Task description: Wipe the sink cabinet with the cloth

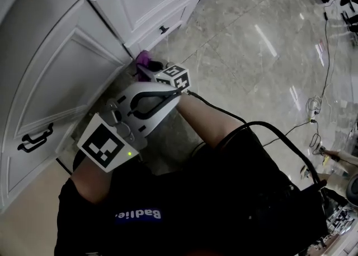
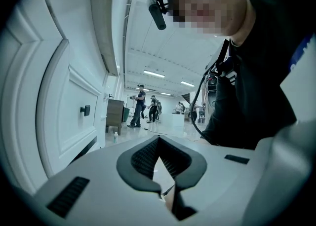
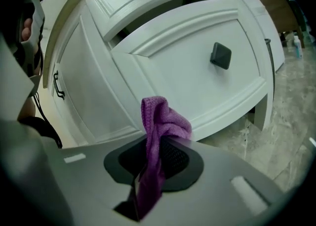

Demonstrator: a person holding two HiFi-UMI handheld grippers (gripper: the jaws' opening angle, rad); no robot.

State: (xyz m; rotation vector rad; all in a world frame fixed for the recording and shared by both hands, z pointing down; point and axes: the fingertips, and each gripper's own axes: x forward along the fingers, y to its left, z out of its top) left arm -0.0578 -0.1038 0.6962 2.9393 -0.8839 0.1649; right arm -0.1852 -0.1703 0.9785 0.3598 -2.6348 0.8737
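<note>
Clenching the cloth (image 3: 161,119) for wiping, right tongs (image 3: 156,143) are facing the sink cabinet (image 3: 192,92); left tongs (image 2: 158,140) are idling clenched, empty.

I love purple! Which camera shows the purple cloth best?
The right gripper view: the purple cloth sits big and centered, clamped in the right gripper. The head view shows only a small purple bit. The left gripper view shows none.
</note>
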